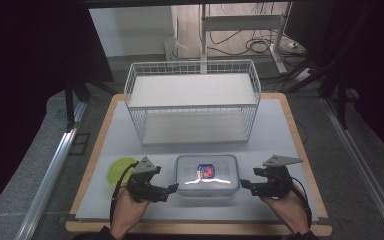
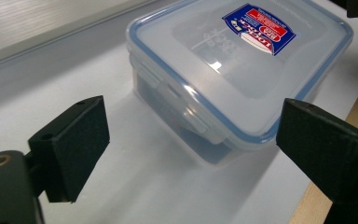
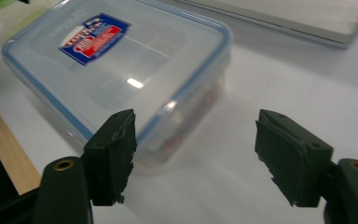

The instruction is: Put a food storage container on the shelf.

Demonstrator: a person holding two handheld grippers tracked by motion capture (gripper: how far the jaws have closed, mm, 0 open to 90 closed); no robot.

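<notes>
A clear plastic box with a blue-sealed snap lid and a red and blue label lies near the front of the white table top. My left gripper is just left of it, jaws open and pointing at its left side. Seen from the left gripper view, the box sits ahead of the left gripper, with nothing pinched. My right gripper is just right of the box, also open. Along the right gripper, the box lies ahead and left, by the left jaw.
A white wire basket with a shelf stands across the back of the table. A flat green round lid lies left of my left gripper. The wooden table edge runs along the front, under the person's hands.
</notes>
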